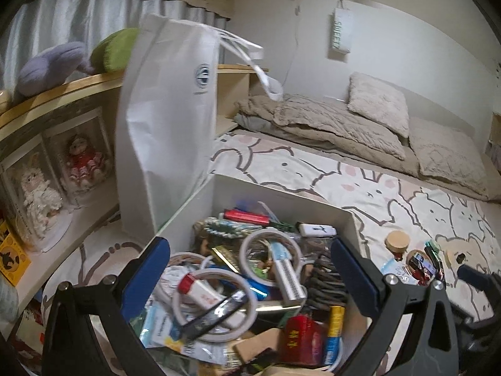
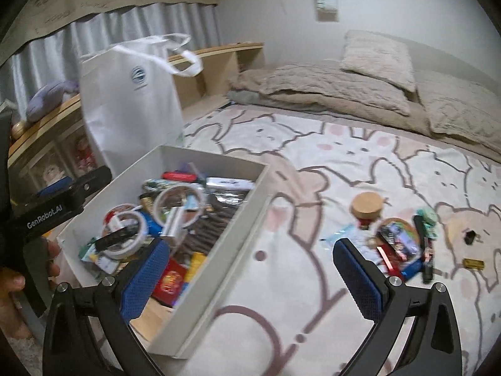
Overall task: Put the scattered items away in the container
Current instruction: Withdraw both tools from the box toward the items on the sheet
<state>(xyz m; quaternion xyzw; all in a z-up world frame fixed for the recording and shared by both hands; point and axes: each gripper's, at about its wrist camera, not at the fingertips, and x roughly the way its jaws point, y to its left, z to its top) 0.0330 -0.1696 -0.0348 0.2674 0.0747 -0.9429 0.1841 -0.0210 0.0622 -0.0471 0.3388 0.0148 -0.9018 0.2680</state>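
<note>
At the far left, a tall white paper bag with ribbon handles [image 2: 131, 100] stood against the wooden shelf, just behind the open white rectangular box [image 2: 219, 250] on the cartoon-animal bedsheet [image 2: 344, 163]. My left hand-held gripper [image 1: 250, 275] hovered over that box with its blue-padded fingers spread wide and nothing between them. The box was already heaped: rolls of clear tape [image 1: 271, 253], a red packet [image 1: 300, 341], and a white-and-red stick [image 1: 203, 293] lay near the top.

To the right, my right hand-held gripper [image 2: 250, 279] was equally wide open and empty, hanging above bare sheet between the box wall and the remaining clutter. That clutter sat well apart from the box: a small jar with a round wooden lid [image 2: 367, 208], a tangled pile of small coloured packets and pens [image 2: 404, 244], a black binder clip [image 2: 469, 238], and a small gold cylinder [image 2: 473, 263].

I judged the risks to be these: the pile was interlocked, so closing on one piece could drag others; the soft bed could let the jar tip or roll; and the overfull box could spill anything dropped on its heap.
</note>
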